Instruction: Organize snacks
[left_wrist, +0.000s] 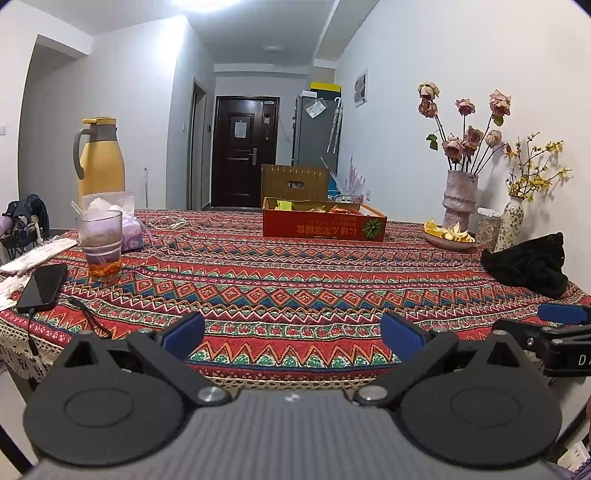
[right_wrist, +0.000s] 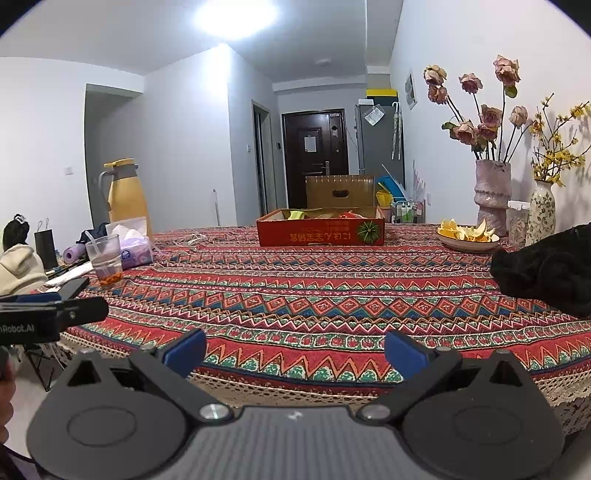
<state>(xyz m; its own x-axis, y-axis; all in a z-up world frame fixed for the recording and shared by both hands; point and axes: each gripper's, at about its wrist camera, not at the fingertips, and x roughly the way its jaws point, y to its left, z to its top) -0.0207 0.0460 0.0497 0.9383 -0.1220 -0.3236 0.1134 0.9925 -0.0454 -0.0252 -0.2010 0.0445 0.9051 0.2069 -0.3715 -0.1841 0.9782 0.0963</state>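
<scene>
While both tools hover at the near edge of the surface (left_wrist: 295, 280), the left tongs (left_wrist: 293, 336) and the right tongs (right_wrist: 295, 352) stand wide apart and carry nothing, their blue pads (left_wrist: 184, 332) facing inward on black hinged arms. Each tool is visible at the margin of the other's view, so the two are held side by side, probably a ready stance before reaching. A woven cloth in red, green and blue zigzag bands, edged with lace, covers the surface. Well beyond the tongs, near the far edge, lies the shallow red cardboard tray (left_wrist: 325, 225) that holds the snacks (right_wrist: 317, 214), seen only as yellow and orange packets above its rim; their number cannot be told. A taller brown box (left_wrist: 294, 182) stands behind it. To the left are a glass cup (left_wrist: 99, 243) with a straw, a dark phone (left_wrist: 42, 288), a tissue pack (left_wrist: 129, 229) and a yellow jug (left_wrist: 99, 158). To the right sit a dish of peel (left_wrist: 448, 236), two vases of dried flowers (left_wrist: 460, 195) and a soft black cloth bundle (left_wrist: 528, 266).
</scene>
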